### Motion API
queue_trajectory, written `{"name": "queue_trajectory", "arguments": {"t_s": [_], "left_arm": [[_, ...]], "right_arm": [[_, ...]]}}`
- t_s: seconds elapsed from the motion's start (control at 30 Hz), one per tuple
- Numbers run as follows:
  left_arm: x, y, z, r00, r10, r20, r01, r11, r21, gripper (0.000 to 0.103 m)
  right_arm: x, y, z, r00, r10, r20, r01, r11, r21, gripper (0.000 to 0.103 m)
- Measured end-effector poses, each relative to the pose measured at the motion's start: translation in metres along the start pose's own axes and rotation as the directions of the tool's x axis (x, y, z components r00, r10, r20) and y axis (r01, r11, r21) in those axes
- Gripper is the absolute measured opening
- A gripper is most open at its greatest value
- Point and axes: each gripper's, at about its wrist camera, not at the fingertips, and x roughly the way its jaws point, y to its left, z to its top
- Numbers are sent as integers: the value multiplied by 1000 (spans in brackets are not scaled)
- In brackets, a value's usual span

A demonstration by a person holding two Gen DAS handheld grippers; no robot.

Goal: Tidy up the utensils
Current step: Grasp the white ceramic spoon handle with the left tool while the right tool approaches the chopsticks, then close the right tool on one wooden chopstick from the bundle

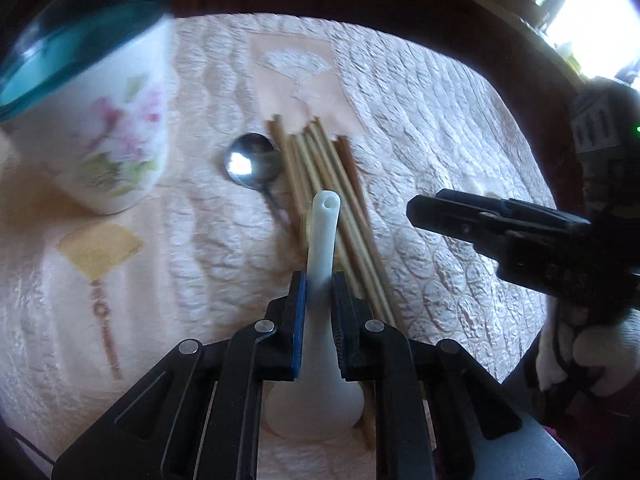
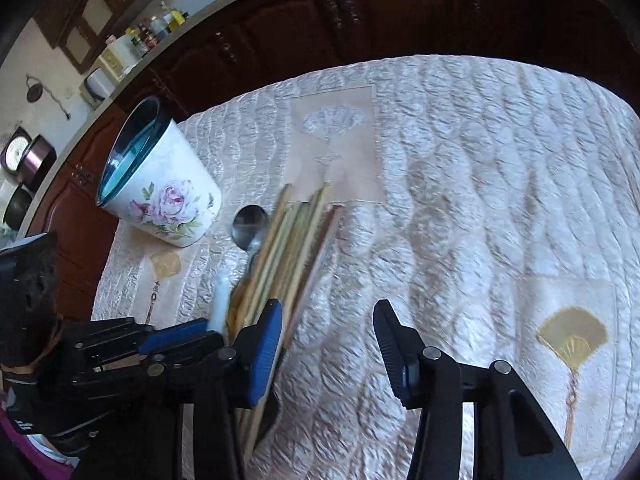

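Note:
My left gripper [image 1: 319, 280] is shut on a white ceramic spoon [image 1: 322, 240], handle pointing away, bowl hanging below the jaws. It also shows in the right wrist view [image 2: 222, 304]. Under it lie several wooden chopsticks [image 1: 336, 184] and a metal spoon [image 1: 252, 164] on the quilted cloth. A white floral cup with a blue rim [image 1: 108, 120] stands at the far left, also seen in the right wrist view [image 2: 164, 196]. My right gripper [image 2: 328, 320] is open and empty, just right of the chopsticks [image 2: 288, 240]; its left finger overlaps their near ends.
The table is covered by a pale pink quilted cloth [image 2: 480, 200] with fan motifs. Dark wooden cabinets [image 2: 360, 12] run behind the far edge. The metal spoon [image 2: 250, 224] lies between cup and chopsticks.

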Motion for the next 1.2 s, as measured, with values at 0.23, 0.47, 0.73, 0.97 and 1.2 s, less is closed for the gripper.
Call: {"name": "queue_trajectory", "arguments": {"t_s": [0.23, 0.47, 0.73, 0.97, 1.2], "left_arm": [[-31, 30, -4, 998, -37, 49, 41, 995, -88, 12], [-44, 56, -6, 993, -94, 64, 104, 980, -169, 12], [-48, 64, -11, 995, -68, 68, 79, 979, -187, 12], [-51, 62, -12, 995, -57, 78, 70, 981, -180, 12], [-60, 64, -10, 993, -53, 101, 72, 978, -194, 12]], "right_arm": [[31, 10, 22, 999, 5, -40, -6, 1000, -26, 36], [61, 23, 35, 996, -4, -93, -2, 998, -68, 30], [79, 20, 38, 993, 38, -109, -39, 999, -7, 29], [57, 0, 38, 990, 107, -88, -102, 993, 63, 11], [33, -6, 26, 992, 114, -58, -112, 993, 43, 11]]}}
